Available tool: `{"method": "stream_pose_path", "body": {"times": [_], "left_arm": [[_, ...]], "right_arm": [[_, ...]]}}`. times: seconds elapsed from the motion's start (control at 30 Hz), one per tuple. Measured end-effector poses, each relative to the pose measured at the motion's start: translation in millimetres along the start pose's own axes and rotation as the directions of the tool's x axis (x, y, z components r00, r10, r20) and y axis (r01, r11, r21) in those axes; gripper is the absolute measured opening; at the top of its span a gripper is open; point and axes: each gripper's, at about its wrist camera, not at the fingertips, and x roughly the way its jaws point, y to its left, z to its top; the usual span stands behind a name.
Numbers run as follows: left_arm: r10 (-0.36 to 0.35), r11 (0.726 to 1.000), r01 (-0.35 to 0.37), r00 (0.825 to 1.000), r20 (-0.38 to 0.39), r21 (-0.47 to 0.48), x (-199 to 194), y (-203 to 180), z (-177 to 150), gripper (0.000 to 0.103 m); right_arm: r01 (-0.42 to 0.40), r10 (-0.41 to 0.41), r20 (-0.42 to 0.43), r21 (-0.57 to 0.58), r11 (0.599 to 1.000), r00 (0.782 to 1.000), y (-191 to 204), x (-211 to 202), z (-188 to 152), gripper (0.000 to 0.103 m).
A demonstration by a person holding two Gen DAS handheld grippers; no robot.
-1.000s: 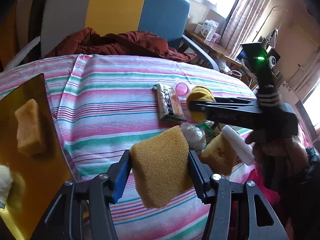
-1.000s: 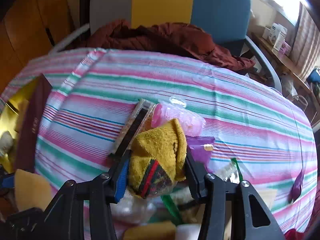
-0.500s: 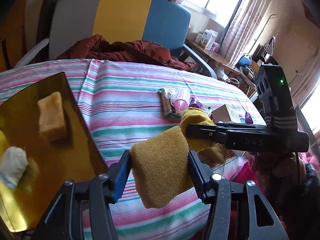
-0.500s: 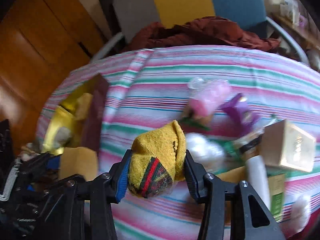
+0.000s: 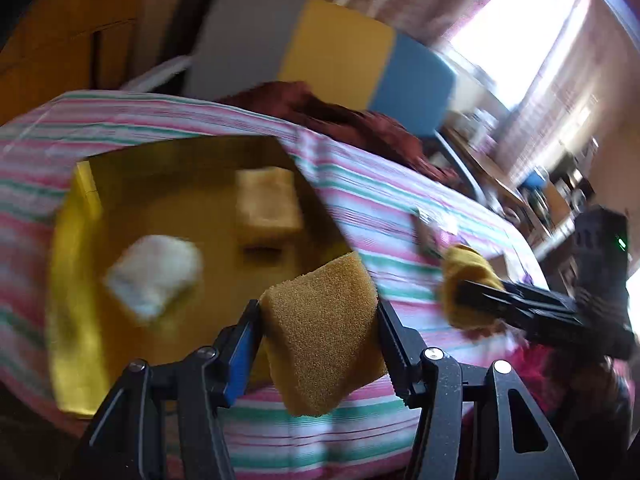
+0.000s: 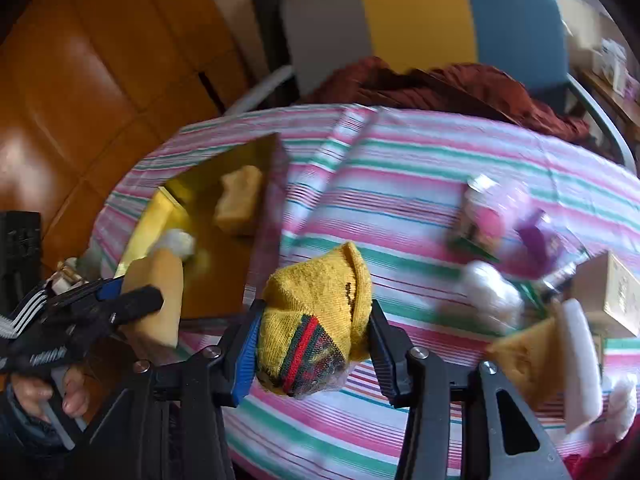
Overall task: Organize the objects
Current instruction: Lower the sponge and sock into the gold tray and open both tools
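Your left tongs (image 5: 318,326) pinch the sponge (image 5: 322,332) w/ the gold tray (image 5: 80,280) just ahead-left, right tongs (image 6: 314,322) pinch the yellow sock (image 6: 316,312) over the striped surface (image 6: 400,200), so a fast swing may clip the tray's near wall or drop either short; open room lies ahead, clutter to right tongs' right.
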Motion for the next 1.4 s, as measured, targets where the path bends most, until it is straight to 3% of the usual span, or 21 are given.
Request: {"method": "stream_pose_path", "body": {"times": [0.33, 0.57, 0.7, 0.8, 0.9, 0.97, 1.0, 1.2, 1.33, 1.4], "left_arm": [[0.135, 0.989, -0.129, 0.987, 0.092, -0.076, -34.0, 83.9, 26.0, 0.057], [0.198, 0.979, -0.191, 0.975, 0.104, -0.075, -24.0, 115.5, 60.7, 0.057], [0.223, 0.975, -0.219, 0.970, 0.097, -0.046, -9.3, 121.5, 77.1, 0.064], [0.263, 0.963, -0.254, 0.960, 0.100, -0.092, -2.6, 129.9, 79.8, 0.084], [0.296, 0.950, -0.279, 0.948, 0.121, -0.140, -8.6, 138.4, 72.1, 0.084], [0.306, 0.946, -0.288, 0.945, 0.116, -0.150, -12.9, 141.1, 65.0, 0.084], [0.324, 0.940, -0.306, 0.939, 0.112, -0.148, -16.1, 141.8, 58.2, 0.084], [0.383, 0.922, -0.369, 0.913, 0.140, -0.118, -33.6, 128.4, 19.0, 0.084], [0.411, 0.911, -0.400, 0.896, 0.167, -0.096, -41.8, 108.6, -2.3, 0.091], [0.422, 0.907, -0.413, 0.888, 0.182, -0.086, -45.5, 98.7, -9.0, 0.094]], "right_arm": [[-0.090, 0.088, -0.018, -0.135, 0.987, 0.996, 94.1, 35.7, 16.2, 0.049], [-0.025, 0.014, -0.069, -0.161, 0.987, 0.997, 125.6, 69.3, 16.2, 0.049], [-0.043, 0.026, -0.111, -0.156, 0.987, 0.993, 129.5, 80.5, 12.8, 0.049], [-0.136, 0.125, -0.115, -0.096, 0.986, 0.985, 135.4, 89.0, 14.4, 0.058], [-0.295, 0.291, -0.149, -0.007, 0.955, 0.945, 140.9, 105.2, 11.7, 0.073], [-0.381, 0.380, -0.176, 0.029, 0.924, 0.908, 143.2, 112.5, 6.7, 0.074], [-0.387, 0.386, -0.185, 0.033, 0.921, 0.904, 143.7, 115.2, 4.0, 0.074], [-0.263, 0.256, -0.189, -0.009, 0.965, 0.948, 135.2, 111.9, -9.2, 0.074], [-0.114, 0.103, -0.118, -0.085, 0.990, 0.988, 135.8, 92.9, -12.8, 0.078], [-0.049, 0.041, -0.075, -0.103, 0.993, 0.996, 134.8, 83.9, -11.3, 0.080]]}}
